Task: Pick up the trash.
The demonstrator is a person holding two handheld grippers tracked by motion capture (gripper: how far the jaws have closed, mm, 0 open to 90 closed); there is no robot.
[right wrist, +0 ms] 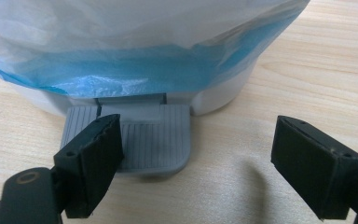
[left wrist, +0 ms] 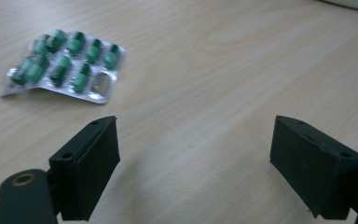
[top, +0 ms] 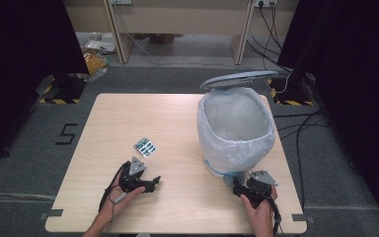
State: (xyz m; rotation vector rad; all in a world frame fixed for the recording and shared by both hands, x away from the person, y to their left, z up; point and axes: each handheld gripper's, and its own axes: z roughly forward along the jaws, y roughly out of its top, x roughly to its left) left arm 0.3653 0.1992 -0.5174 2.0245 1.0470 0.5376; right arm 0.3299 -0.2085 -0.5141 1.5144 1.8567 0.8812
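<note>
Grey carpet surrounds a light wooden table (top: pixel 128 118), with black curtains at both sides and a pale desk along the far wall. On the floor left of the table a black "5" (top: pixel 67 134) is marked. Near the table's front left, the left gripper (top: pixel 154 182) rests low over the wood in a hand (top: pixel 123 196), its jaws pointing right and spread wide with nothing between them; its own view shows bare wood in the gap. Just beyond it, toward the table's middle, lies a blister pack (top: pixel 146 146) of green capsules, flat on the wood; in the left gripper view the pack (left wrist: pixel 65 65) sits up and left of the left jaw, apart from it, with one pocket looking empty. Right of centre stands a white bin (top: pixel 235 129) lined with a pale bag, its grey lid (top: pixel 239 79) standing open at the back. At the bin's near foot is a grey ribbed pedal (right wrist: pixel 130 139). The right gripper (top: pixel 238 186), held in the right hand (top: pixel 259 207) near the front right edge, points at that pedal; its jaws are wide apart and hold nothing, with the left jaw overlapping the pedal's left part in its own view, though whether it touches cannot be told.
</note>
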